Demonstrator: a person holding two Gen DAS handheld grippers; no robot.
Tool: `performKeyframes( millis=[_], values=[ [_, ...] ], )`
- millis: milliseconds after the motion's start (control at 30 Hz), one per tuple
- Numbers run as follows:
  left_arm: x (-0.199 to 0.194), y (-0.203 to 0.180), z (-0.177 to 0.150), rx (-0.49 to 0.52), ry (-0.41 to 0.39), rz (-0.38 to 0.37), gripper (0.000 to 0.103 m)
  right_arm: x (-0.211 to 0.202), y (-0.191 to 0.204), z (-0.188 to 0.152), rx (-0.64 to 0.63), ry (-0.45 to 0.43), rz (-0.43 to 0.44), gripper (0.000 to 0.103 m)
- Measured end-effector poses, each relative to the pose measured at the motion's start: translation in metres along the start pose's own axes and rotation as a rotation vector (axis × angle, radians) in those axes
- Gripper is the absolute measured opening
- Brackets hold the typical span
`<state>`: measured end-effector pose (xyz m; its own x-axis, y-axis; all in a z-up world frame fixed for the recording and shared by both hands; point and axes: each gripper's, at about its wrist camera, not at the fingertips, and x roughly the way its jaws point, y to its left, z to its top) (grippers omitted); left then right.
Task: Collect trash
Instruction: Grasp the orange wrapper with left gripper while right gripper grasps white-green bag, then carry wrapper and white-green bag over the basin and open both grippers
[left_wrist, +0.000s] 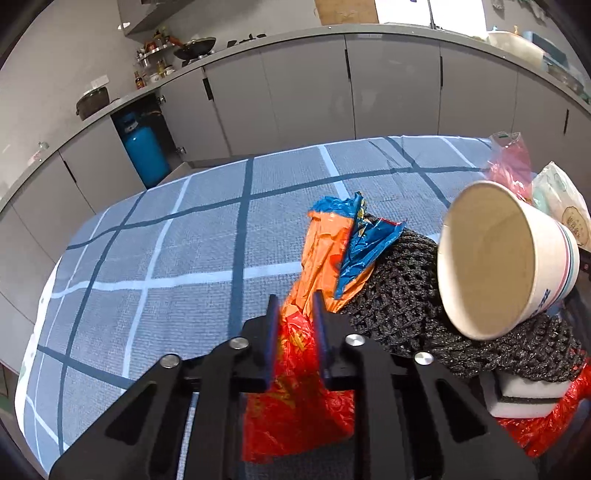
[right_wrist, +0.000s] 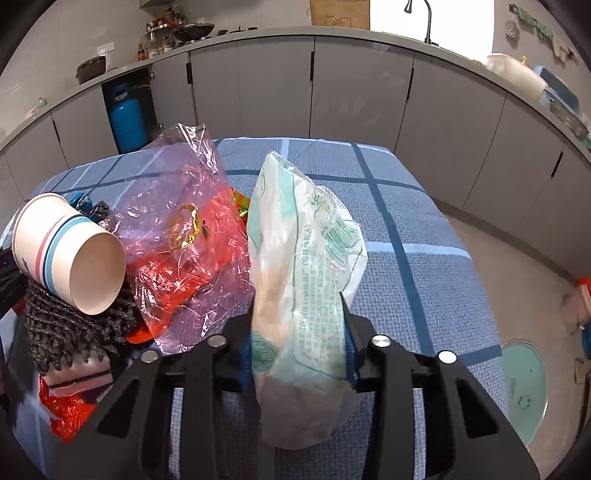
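My left gripper is shut on a red-orange plastic wrapper above the blue checked tablecloth. An orange and blue wrapper lies on a black foam net just ahead. A paper cup lies on its side on the net; it also shows in the right wrist view. My right gripper is shut on a white and green plastic package. A pink-purple cellophane bag stands to its left.
A white sponge block lies under the net, over a red bag. Grey kitchen cabinets run behind the table, with a blue gas cylinder. A green round lid lies on the floor at the right.
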<state>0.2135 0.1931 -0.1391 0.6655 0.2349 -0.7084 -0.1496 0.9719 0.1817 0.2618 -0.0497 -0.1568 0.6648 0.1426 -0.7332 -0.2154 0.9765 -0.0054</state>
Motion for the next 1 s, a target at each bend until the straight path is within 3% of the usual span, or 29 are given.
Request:
performKeyframes(
  millis=[300, 533, 833, 1000],
  values=[
    [-0.031, 0.021, 0.011, -0.061, -0.057, 0.042, 0.014, -0.034, -0.002, 0.0, 0.012, -0.088, 0.0, 0.032],
    [-0.069, 0.008, 0.024, -0.034, -0.152, 0.106, 0.014, -0.056, -0.014, 0.002, 0.038, -0.131, -0.002, 0.032],
    [-0.119, -0.056, 0.044, 0.054, -0.258, -0.018, 0.014, -0.082, -0.04, -0.013, 0.083, -0.154, -0.011, 0.032],
    [-0.128, -0.097, 0.048, 0.099, -0.271, -0.094, 0.014, -0.096, -0.068, -0.025, 0.123, -0.162, -0.035, 0.032]
  ],
)
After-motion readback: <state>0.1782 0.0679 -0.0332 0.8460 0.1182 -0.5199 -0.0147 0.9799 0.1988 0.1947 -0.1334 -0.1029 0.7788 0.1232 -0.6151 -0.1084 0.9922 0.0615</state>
